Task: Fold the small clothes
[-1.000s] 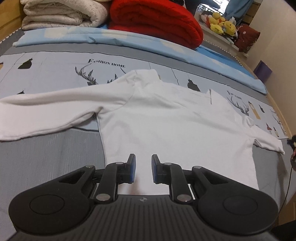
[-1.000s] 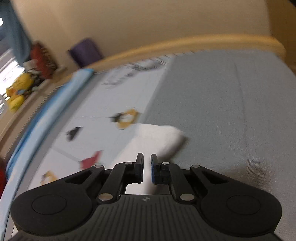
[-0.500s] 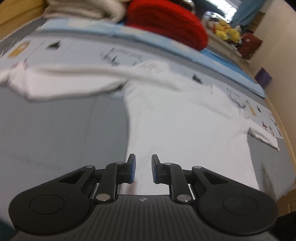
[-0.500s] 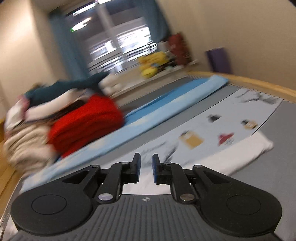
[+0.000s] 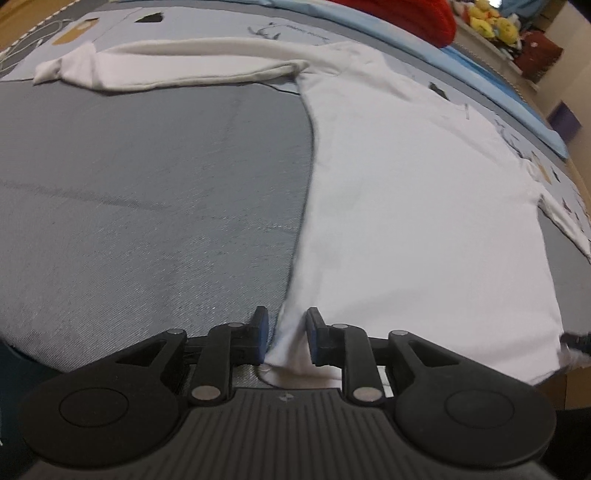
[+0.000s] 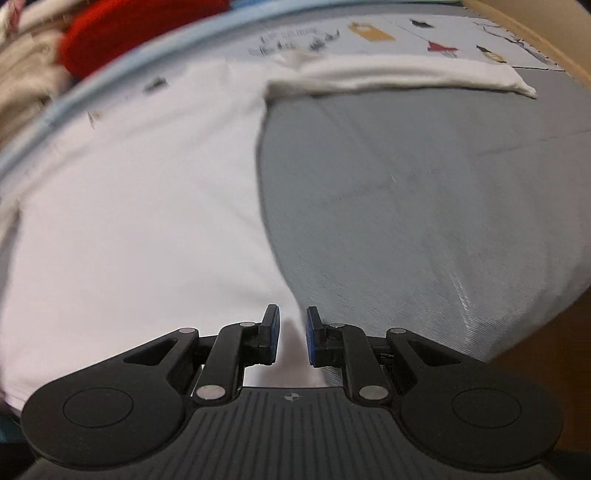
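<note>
A white long-sleeved top [image 5: 406, 192] lies flat on the grey bed cover, sleeves spread out to both sides. My left gripper [image 5: 284, 325] is open at the hem's left corner, with the cloth edge lying between its fingers. In the right wrist view the same top [image 6: 129, 206] fills the left half. My right gripper [image 6: 291, 325] is open at the hem's right corner, with white cloth between its fingers. The right sleeve [image 6: 406, 75] stretches away toward the far right. The left sleeve [image 5: 166, 70] stretches to the far left.
A grey bed cover [image 5: 147, 192] with a printed pale panel [image 6: 388, 33] lies under the top. A red blanket [image 6: 140, 26] and pale folded bedding sit at the head of the bed. Yellow plush toys [image 5: 491, 22] sit far right. The bed's wooden edge [image 6: 535, 40] runs on the right.
Both grippers have dropped down to the hem of the top, the left to its left corner and the right swinging round from the sleeve to the right corner. Both stay open.
</note>
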The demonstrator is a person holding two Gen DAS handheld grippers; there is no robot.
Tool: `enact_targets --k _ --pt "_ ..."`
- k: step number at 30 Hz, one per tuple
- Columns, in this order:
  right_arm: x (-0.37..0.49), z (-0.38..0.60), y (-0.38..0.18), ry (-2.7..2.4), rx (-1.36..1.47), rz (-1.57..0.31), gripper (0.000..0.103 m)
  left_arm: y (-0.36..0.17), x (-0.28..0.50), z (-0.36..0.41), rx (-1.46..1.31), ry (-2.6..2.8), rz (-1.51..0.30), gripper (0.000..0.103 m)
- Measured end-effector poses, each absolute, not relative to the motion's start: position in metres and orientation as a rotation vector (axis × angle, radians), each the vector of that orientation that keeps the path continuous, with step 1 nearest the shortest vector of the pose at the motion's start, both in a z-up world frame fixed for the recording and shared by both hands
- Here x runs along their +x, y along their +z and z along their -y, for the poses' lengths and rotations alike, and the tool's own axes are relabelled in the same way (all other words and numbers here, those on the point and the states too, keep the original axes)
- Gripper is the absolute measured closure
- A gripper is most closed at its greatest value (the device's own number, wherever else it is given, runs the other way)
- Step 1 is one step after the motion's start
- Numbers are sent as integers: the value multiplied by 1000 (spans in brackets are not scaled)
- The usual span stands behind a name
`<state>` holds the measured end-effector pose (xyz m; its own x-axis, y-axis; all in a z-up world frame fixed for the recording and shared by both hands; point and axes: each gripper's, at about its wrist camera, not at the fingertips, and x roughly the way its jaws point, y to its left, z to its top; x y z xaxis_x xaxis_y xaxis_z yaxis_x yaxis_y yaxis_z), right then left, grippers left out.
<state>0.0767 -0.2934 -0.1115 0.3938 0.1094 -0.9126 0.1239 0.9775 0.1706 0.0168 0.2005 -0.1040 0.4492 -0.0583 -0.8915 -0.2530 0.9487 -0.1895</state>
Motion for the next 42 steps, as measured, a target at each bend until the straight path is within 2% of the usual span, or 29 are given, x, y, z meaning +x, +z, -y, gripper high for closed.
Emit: enact_targets --k 6,7,8,10,16,20,22,26,29,33,36,38,40,42 --pt "63 294 -120 17 200 -1195 88 -114 13 -192 -289 151 -1130 78" --pt "63 295 -122 23 199 -1196 93 -114 12 -190 -279 153 -1125 78" --pt "63 295 -123 33 197 -1198 98 -114 12 -190 -275 154 -1122 81" --pt "62 298 -121 45 203 -1188 99 -113 11 -190 -289 152 -1114 97" --pt "60 338 -84 -23 351 -1023 100 -80 -11 -181 -366 87 -1020 97" --pt "61 336 -109 -74 263 -1176 100 -108 -13 -178 -342 129 -1185 97" --pt "65 329 -120 -69 225 -1220 99 -101 -12 -178 -319 137 -1151 96" --pt "62 330 -106 -70 244 -1148 98 -78 -13 -173 -308 84 -1026 96" --pt "59 331 -100 -76 248 -1104 98 -77 -11 -168 -323 50 -1006 96" --pt "60 327 -105 -22 269 -1121 98 -92 -4 -158 -335 -1 -1074 92" --pt "67 316 -126 -16 164 -1232 97 -116 12 -153 -260 41 -1189 91" --pt "67 315 -121 -16 175 -1207 96 -112 14 -158 -303 48 -1161 91" --pt "67 313 -111 11 185 -1143 93 -103 17 -161 -332 30 -1103 88" --pt "69 310 -112 17 161 -1152 81 -105 19 -160 -324 32 -1103 81"
